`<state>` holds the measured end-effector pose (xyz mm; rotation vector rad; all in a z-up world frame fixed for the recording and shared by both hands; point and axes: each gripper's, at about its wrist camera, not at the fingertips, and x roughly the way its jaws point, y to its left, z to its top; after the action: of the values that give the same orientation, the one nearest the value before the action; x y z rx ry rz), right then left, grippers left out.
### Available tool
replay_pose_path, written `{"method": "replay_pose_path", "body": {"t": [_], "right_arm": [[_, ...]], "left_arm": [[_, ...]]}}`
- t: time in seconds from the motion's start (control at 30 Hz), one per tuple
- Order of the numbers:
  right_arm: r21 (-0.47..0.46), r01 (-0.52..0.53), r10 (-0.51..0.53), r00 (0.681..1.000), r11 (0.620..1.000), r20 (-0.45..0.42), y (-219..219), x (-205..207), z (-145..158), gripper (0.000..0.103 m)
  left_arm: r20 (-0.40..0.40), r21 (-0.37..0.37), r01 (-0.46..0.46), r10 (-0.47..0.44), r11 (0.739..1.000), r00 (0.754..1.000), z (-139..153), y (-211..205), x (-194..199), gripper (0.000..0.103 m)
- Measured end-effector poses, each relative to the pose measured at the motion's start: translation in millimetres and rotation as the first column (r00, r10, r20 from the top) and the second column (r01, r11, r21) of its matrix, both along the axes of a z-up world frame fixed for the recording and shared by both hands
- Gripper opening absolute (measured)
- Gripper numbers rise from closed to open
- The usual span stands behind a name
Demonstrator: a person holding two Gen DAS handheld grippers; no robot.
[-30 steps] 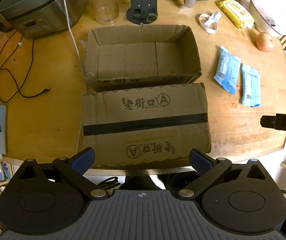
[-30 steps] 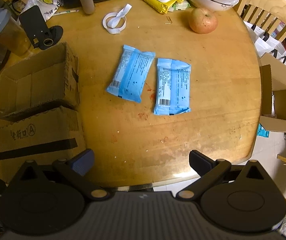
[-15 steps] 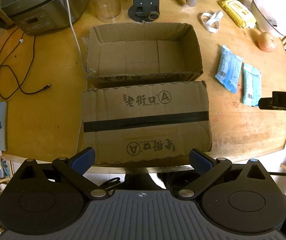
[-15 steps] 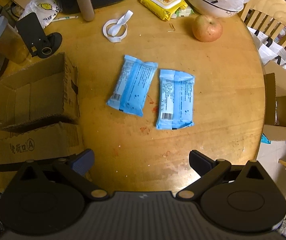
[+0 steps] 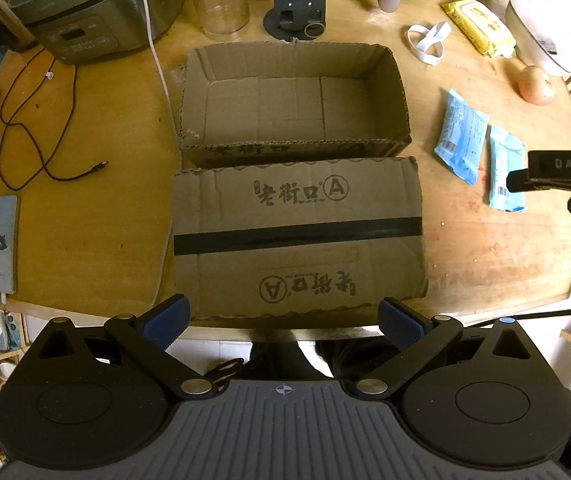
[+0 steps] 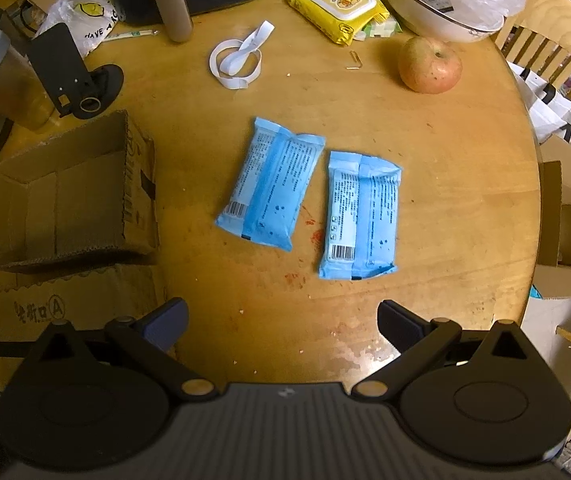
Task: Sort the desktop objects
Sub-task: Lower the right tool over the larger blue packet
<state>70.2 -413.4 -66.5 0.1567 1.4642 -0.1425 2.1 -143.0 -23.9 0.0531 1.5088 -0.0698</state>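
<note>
We see two blue packs lying flat on the table, to the right of the box. Both are soft, sealed pouches printed with small text and a barcode at the near end, back seam up. The left pack is tilted, its top leaning away from the box; the right pack lies nearly straight, just beside it but apart. From the left wrist view the same packs sit right of the box, which is open-topped, plain brown cardboard, with a flap folded toward us showing printed characters, a circled A and a black tape stripe.

Our right gripper hovers above the table, short of the packs, its jaws spread wide with nothing between them. Our left gripper hangs over the flap's near edge, jaws likewise wide and empty.

Beyond the packs, farther from the box, lie a white strap loop, a yellow wipes pack and an apple.
</note>
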Motion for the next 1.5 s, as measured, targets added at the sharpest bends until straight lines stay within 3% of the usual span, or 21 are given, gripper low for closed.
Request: {"method": "replay_pose_path", "body": {"t": [1.5], "right_arm": [[0.002, -0.007, 0.007, 1.000, 1.000, 0.014, 3.8, 82.1, -20.0, 0.103]], "left_arm": [[-0.021, -0.005, -0.020, 0.020, 1.000, 1.000, -6.9, -0.3, 1.8, 0.103]]}}
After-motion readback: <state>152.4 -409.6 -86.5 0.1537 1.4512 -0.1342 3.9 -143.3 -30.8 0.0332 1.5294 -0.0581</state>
